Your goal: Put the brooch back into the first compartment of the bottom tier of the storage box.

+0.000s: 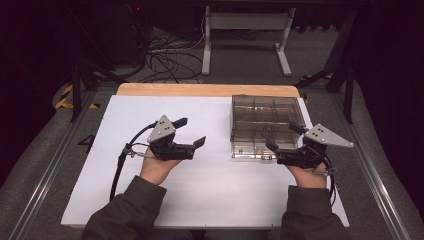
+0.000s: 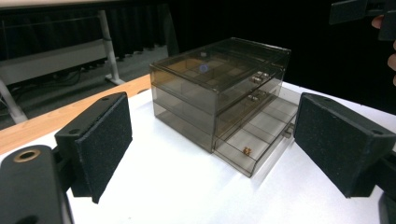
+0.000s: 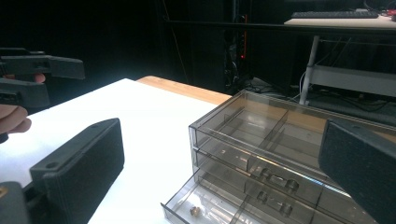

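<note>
open bottom drawer (image 2: 254, 140), small brass piece (image 2: 246, 150) inside

This looks like a lab or test room. Black curtains (image 1: 30, 60) hang around a wooden table (image 1: 200, 90) covered with a white sheet (image 1: 210, 175). Behind the table, loose cables (image 1: 167, 62) lie on grey carpet beside a white desk frame (image 1: 245, 30). Hazard tape (image 1: 65, 97) marks the floor left of the table.

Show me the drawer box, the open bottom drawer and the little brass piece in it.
drawer box (image 2: 205, 70), left gripper view, on its clear lid.
open bottom drawer (image 2: 261, 123), left gripper view, on its floor.
little brass piece (image 2: 246, 150), left gripper view, on its body.
</note>
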